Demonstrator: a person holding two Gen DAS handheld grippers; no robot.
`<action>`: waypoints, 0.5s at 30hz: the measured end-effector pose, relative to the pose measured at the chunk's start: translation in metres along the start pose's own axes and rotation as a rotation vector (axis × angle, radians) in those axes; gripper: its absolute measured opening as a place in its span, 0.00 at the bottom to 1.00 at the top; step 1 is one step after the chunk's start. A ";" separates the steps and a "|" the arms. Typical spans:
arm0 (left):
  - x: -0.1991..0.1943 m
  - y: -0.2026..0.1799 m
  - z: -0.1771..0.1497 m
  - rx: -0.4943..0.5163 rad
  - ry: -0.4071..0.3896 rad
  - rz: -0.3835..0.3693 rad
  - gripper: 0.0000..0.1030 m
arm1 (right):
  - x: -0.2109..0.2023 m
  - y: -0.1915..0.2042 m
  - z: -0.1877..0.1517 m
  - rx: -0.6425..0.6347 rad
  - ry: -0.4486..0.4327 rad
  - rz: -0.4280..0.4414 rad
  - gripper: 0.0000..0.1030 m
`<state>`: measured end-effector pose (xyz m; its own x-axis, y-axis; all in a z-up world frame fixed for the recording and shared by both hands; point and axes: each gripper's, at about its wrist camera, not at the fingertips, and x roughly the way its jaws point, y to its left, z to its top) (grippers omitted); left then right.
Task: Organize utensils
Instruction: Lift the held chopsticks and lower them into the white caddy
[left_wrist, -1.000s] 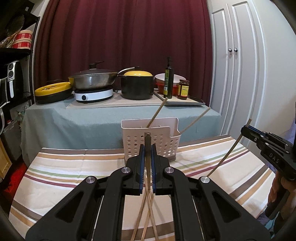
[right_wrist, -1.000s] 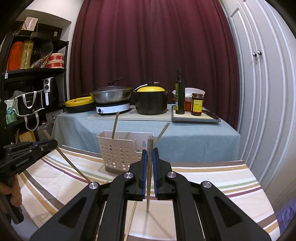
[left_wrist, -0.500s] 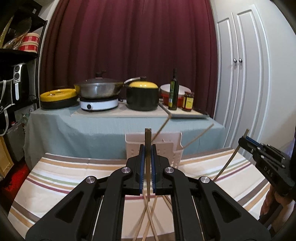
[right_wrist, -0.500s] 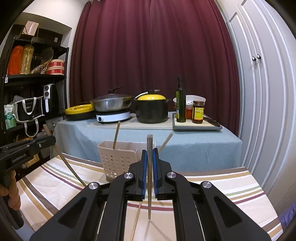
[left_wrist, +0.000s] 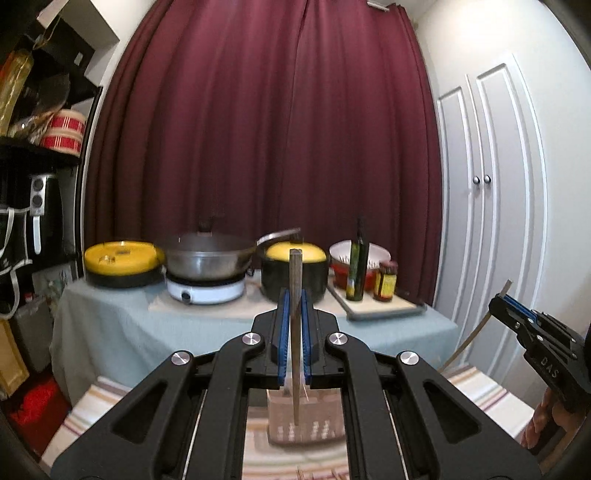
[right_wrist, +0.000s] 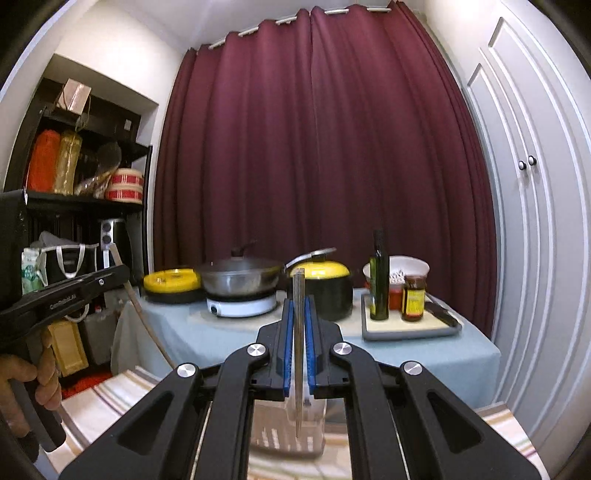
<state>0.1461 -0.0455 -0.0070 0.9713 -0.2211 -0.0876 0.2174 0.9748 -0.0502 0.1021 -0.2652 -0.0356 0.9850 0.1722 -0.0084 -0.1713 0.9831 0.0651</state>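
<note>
My left gripper (left_wrist: 294, 295) is shut on a wooden chopstick (left_wrist: 295, 280) that stands upright between its blue pads, its lower end hanging over the white perforated utensil basket (left_wrist: 306, 421). My right gripper (right_wrist: 299, 306) is likewise shut on a second upright chopstick (right_wrist: 298, 291), above the same basket (right_wrist: 288, 428). Each gripper shows in the other's view: the right gripper (left_wrist: 509, 306) at the right edge with its chopstick (left_wrist: 469, 339) slanting down, the left gripper (right_wrist: 110, 275) at the left edge with its chopstick (right_wrist: 144, 321). More chopsticks (left_wrist: 317, 474) lie on the striped tablecloth, mostly hidden.
Behind the striped table (right_wrist: 110, 391) stands a counter under a blue cloth (left_wrist: 122, 325) with a yellow-lidded pan (left_wrist: 123, 262), a wok on a hotplate (left_wrist: 207, 258), a black pot (left_wrist: 317, 277), an oil bottle (left_wrist: 357, 273) and a jar (left_wrist: 386, 282). Shelves fill the left, white cupboard doors (left_wrist: 491, 206) the right.
Both grippers have risen with their chopsticks. The basket has dropped from mid-frame to low behind the fingers in both views, and the chopsticks lying on the table have nearly left view.
</note>
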 end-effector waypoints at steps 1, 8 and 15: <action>0.003 0.000 0.004 0.000 -0.007 0.000 0.06 | 0.006 -0.002 0.004 0.008 -0.007 0.007 0.06; 0.045 0.005 0.017 0.013 -0.015 0.017 0.06 | 0.047 -0.007 0.008 0.014 -0.007 0.013 0.06; 0.081 0.010 -0.010 0.007 0.042 0.020 0.06 | 0.084 -0.008 -0.022 0.018 0.075 0.011 0.06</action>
<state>0.2265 -0.0536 -0.0241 0.9706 -0.2026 -0.1300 0.1989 0.9792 -0.0412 0.1854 -0.2574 -0.0583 0.9788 0.1877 -0.0821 -0.1810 0.9800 0.0831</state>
